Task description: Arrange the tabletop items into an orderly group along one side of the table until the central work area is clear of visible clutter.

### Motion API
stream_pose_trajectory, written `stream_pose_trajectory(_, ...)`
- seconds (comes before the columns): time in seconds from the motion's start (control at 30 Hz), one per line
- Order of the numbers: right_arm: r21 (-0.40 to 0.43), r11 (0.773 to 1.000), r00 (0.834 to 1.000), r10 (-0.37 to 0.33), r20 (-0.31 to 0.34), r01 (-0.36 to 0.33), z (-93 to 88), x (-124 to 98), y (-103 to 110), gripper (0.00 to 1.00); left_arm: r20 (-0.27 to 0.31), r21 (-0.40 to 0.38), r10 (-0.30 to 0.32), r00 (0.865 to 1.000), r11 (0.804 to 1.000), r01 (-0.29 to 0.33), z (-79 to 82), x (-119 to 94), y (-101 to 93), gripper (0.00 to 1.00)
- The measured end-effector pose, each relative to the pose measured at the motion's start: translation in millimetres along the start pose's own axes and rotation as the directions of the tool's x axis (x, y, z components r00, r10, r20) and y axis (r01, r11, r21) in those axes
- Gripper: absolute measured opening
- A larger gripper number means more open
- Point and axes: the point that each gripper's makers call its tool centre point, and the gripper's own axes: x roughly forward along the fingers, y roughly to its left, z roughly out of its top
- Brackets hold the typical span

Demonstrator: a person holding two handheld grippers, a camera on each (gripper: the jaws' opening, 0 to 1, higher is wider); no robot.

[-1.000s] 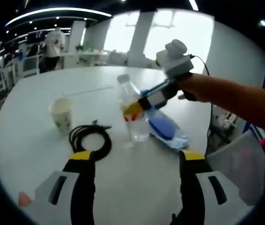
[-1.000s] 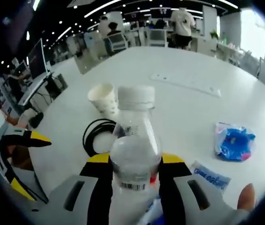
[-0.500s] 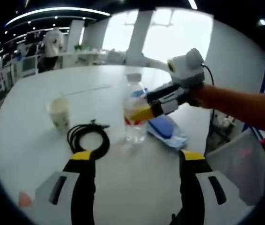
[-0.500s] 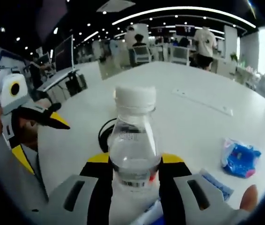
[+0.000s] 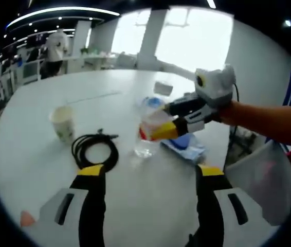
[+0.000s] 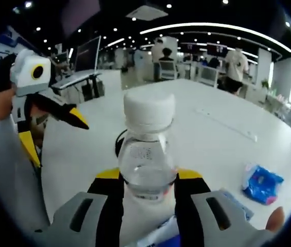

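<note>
- Bottle (image 6: 147, 154) sits clamped between our right gripper (image 6: 148, 177) fingers, centre of the right gripper view, white cap up.
- Left gripper view: right gripper (image 5: 158, 131) at centre, bottle (image 5: 146, 131) tilted over the counter (image 5: 37, 154).
- Left gripper (image 5: 148, 172) fingers apart, nothing between them.
- Paper cup (image 5: 63, 123) and black cable coil (image 5: 95, 150) centre-left.
- Blue packet (image 6: 261, 182) lower right.

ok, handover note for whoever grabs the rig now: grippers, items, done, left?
Right hand-held gripper: shut on the water bottle, held tilted over the table.
Left hand-held gripper: open, holds nothing, low over the table's near edge.
Paper cup and coiled black cable sit mid-table; blue packet lies beyond the bottle.
Done: bottle gripped.
Left: place the bottle at one side, then group cup, cable and packet with it.
</note>
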Motion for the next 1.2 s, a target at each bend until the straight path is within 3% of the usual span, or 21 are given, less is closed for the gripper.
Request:
stream_pose_trajectory(0.8,0.002,0.999,0.998,-0.045,-0.036,0.045,-2.6,-1.3,-1.1,0.39,-0.005,0.002,0.000,1.000,1.000,0.000,-1.4,0.1,0.0,0.68)
stream_pose_trajectory(1.2,-0.013,0.998,0.998,-0.062,-0.014,0.061,7.3,-9.6,-0.2,0.47,-0.009,0.008,-0.004,1.000,1.000,0.004,-2.3,1.8,-2.9,0.68)
